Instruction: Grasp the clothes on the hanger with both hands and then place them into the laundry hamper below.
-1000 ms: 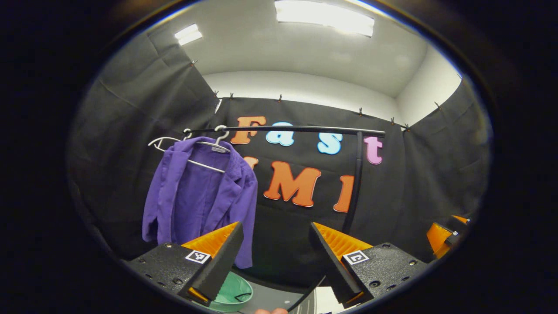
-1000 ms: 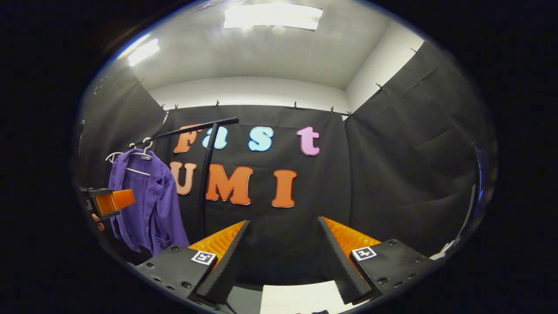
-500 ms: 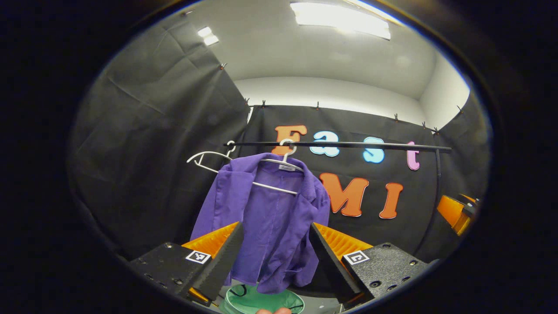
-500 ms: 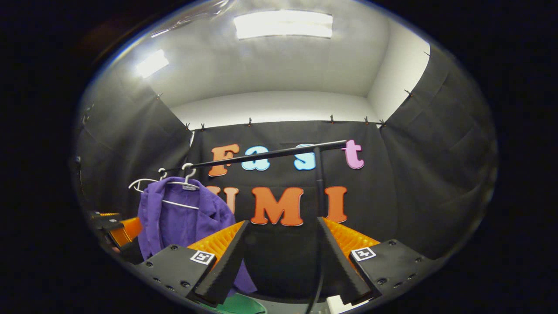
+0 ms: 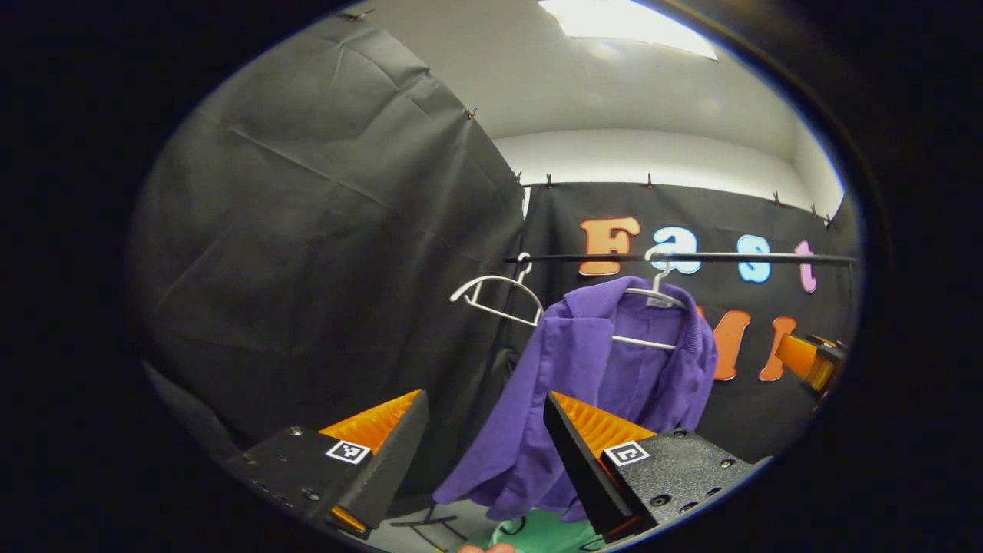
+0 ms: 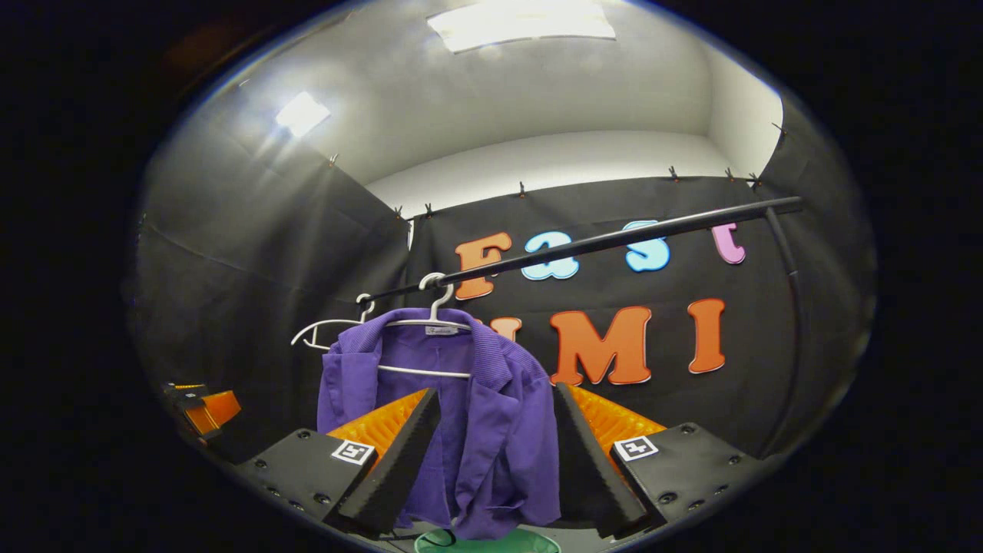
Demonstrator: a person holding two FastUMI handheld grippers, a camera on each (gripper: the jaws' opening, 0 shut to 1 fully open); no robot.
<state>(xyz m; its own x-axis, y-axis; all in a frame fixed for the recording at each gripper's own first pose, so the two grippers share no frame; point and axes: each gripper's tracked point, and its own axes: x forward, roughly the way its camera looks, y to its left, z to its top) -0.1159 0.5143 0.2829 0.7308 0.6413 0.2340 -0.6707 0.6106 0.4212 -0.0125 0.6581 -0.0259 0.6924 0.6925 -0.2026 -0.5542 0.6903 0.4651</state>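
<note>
— On the black rail (image 6: 614, 240), what hangs?
— A purple jacket (image 6: 491, 430) on a white hanger (image 6: 430, 322), with an empty white hanger (image 5: 495, 296) just beside it, nearer the rail's end.
— And the hamper?
— A green laundry hamper (image 6: 491, 542) sits directly below the jacket's hem.
— How do the fingers stand?
— The right gripper (image 6: 491, 453) is spread wide, the jacket showing between its fingers, apart from them. The left gripper (image 5: 484, 453) is also spread wide, gripping nothing; the jacket hangs beyond its right finger.
</note>
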